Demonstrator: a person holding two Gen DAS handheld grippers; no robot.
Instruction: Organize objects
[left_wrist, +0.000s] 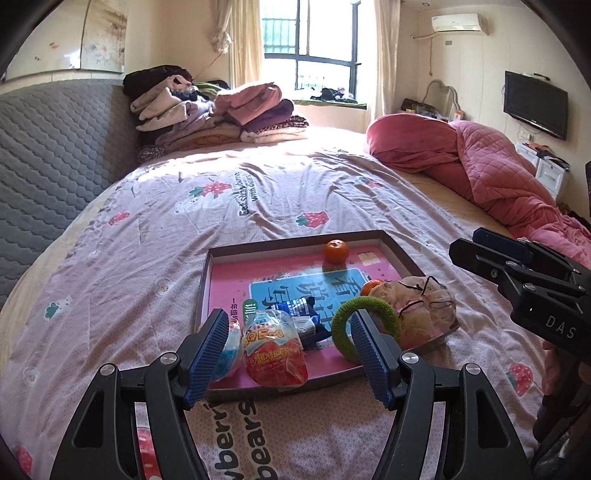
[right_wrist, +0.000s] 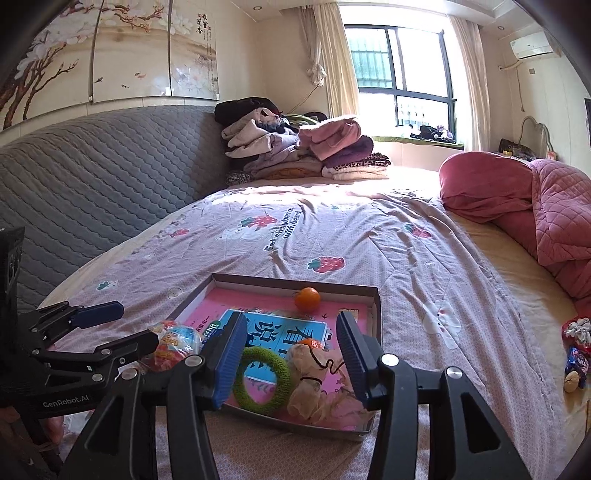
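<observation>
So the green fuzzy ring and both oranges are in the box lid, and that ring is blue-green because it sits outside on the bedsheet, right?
Not quite. The green ring lies inside the box lid, beside the beige scrunchie, not on the bedsheet. The right wrist view shows it. Both oranges are inside.

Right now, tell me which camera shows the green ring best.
The right wrist view: the green ring lies whole in the tray, hole visible. In the left wrist view the ring is partly hidden behind a gripper finger.

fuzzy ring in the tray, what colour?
Green; the fuzzy ring lies whole in the tray, clearest in the right wrist view.
</observation>
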